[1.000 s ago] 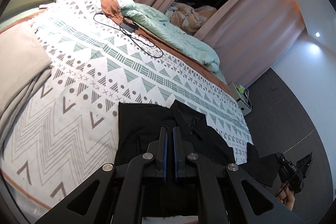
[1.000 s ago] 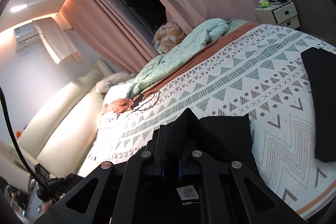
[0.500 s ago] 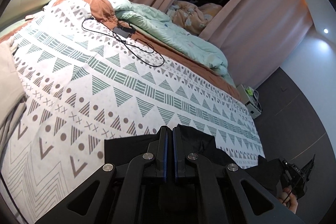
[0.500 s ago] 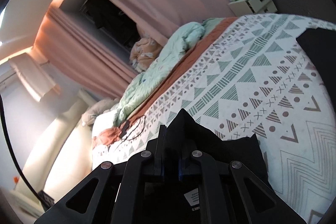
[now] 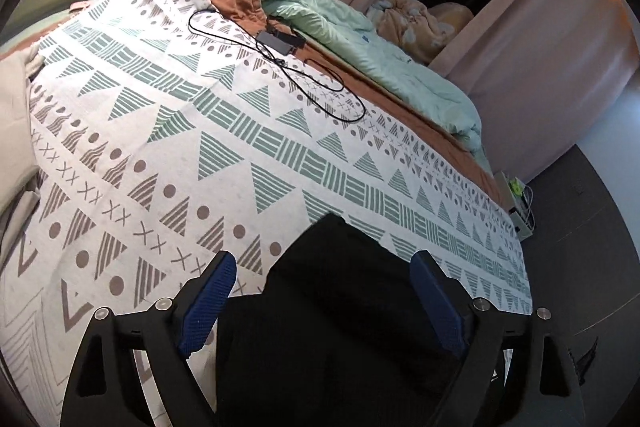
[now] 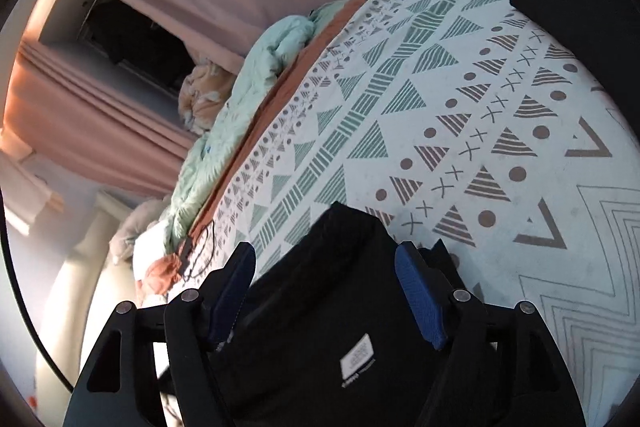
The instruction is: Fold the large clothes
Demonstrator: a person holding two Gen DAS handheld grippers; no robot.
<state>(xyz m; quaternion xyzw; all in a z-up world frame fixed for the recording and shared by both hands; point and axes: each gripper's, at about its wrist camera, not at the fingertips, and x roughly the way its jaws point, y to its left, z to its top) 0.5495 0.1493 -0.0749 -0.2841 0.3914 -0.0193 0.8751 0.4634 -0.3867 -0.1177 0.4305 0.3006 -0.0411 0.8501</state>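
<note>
Only one printed item: a small white label [image 6: 357, 355] sewn on the black garment [image 6: 320, 307], near the bottom edge of the right wrist view. Lettering too small and blurred to read.

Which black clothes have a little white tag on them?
The black garment lying right between the right tool's open fingers; its white label shows. The other black piece, far across the bedspread, shows none.

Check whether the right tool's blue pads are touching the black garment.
Cannot tell. In the right wrist view the right tool stands open, its blue pads either side of the black garment, but no clear gap or contact shows.
</note>
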